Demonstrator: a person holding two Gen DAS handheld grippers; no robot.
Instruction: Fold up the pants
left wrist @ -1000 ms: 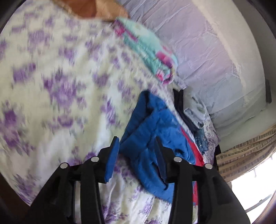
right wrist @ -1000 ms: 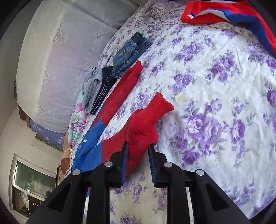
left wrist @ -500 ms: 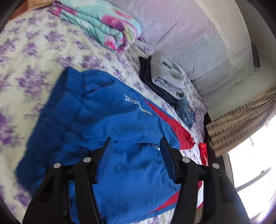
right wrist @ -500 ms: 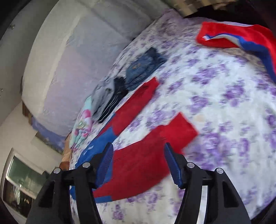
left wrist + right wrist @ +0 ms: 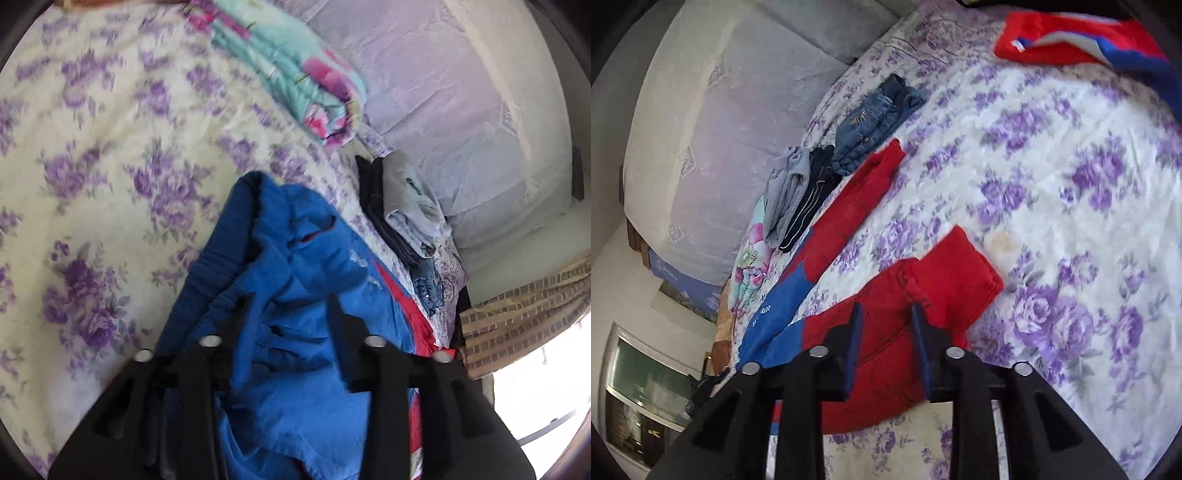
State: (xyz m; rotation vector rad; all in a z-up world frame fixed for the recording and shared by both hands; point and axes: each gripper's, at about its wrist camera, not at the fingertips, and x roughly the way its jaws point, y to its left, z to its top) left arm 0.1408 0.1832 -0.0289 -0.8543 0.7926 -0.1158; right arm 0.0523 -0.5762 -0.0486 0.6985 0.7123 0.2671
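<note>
The left gripper (image 5: 291,321) stood with its jaws partly apart, having just closed a little, and the bunched blue waist end of the pants (image 5: 295,295) lay between its fingers (image 5: 245,332); motion blur hid whether the pads pressed the cloth, so a hold could not be told. Just past the tips the ribbed waistband curled up to the left, with the floral bedsheet (image 5: 92,166) stretching away on that side. To the right of the fingers a red stripe ran along the pants' edge. Farther ahead and to the right sat a folded pile of grey and dark clothes (image 5: 406,206), and beyond the tips, higher up, a rolled pastel blanket (image 5: 295,74) lay against the pale headboard (image 5: 461,129).

The right gripper (image 5: 886,332) also had its jaws partly open after just narrowing, and the red leg of the pants (image 5: 886,314) lay between and under them, its cloth puckered by the right finger (image 5: 919,332); whether it was pinched could not be told. Just ahead to the right the cuff (image 5: 960,269) lay flat on the sheet. Farther ahead on the left the other red leg (image 5: 857,203) ran away from the tips, with folded jeans (image 5: 875,122) beside its far end. Far off at upper right lay a red and blue garment (image 5: 1089,44).
</note>
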